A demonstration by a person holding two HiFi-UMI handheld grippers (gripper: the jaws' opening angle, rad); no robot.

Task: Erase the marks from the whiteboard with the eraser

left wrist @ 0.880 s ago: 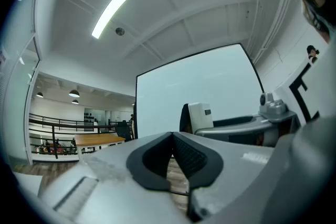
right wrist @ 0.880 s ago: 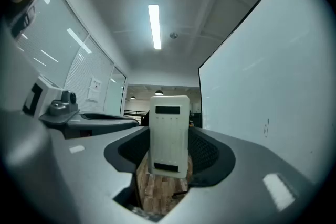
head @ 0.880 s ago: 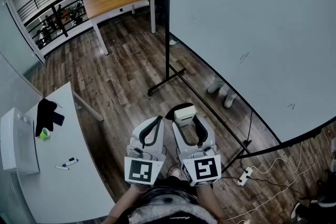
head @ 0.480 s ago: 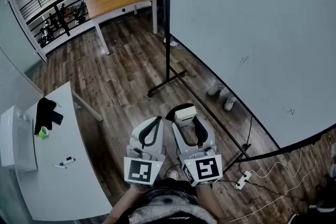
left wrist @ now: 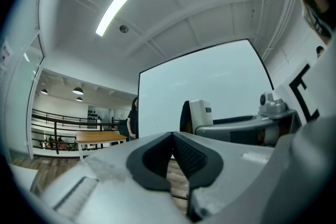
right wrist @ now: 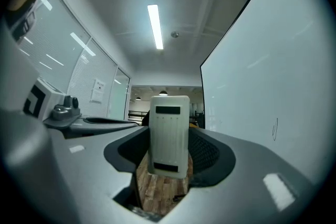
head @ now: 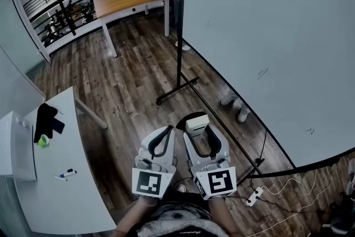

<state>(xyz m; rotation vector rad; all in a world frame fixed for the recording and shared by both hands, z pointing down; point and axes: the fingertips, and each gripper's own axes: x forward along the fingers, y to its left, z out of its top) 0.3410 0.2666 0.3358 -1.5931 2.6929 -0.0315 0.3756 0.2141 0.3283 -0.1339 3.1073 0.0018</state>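
The right gripper [head: 199,131] clamps the eraser [right wrist: 169,134] upright between its jaws, low and well apart from the whiteboard [head: 277,36], likely readying to reach its marks [head: 262,72], while the left gripper [head: 165,131] hangs beside it, jaws together, empty.

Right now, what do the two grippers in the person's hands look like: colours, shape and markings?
Both look alike. The left gripper and the right gripper have pale grey, rounded plastic bodies with curved tongs, lined inside with black ribbed pads. Each carries a white cube printed with black square markers.
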